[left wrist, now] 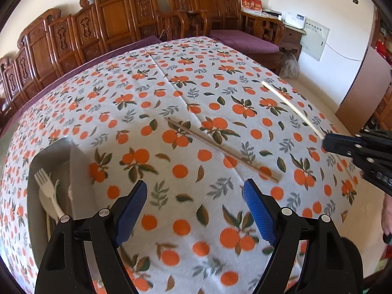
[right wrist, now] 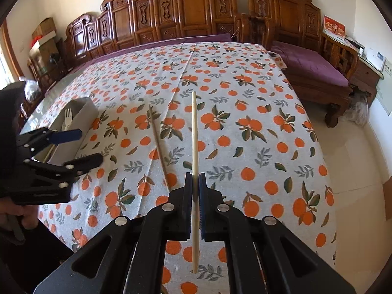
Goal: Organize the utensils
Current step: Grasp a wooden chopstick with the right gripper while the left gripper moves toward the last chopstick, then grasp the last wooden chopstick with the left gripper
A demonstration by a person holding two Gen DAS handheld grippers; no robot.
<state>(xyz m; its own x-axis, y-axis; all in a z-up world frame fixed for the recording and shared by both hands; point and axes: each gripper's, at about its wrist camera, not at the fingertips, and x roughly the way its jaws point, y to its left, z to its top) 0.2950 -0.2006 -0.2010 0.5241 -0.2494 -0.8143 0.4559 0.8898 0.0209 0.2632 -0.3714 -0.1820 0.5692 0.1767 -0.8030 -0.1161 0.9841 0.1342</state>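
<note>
A white fork (left wrist: 43,178) lies in the grey tray (left wrist: 73,161) at lower left; the right gripper (right wrist: 195,178) pinches one chopstick (right wrist: 194,132), the second chopstick (left wrist: 220,148) waits mid-frame on the tablecloth, and the left gripper (left wrist: 196,193) stands spread, empty.

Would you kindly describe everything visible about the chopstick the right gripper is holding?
The chopstick is a thin, pale, straight stick, apparently wood or bamboo. The shut right gripper pinches it partway along between blue pads, lifted off the tablecloth. Its long end points ahead; the short end sticks back beneath the jaws. Nothing else touches it.
</note>
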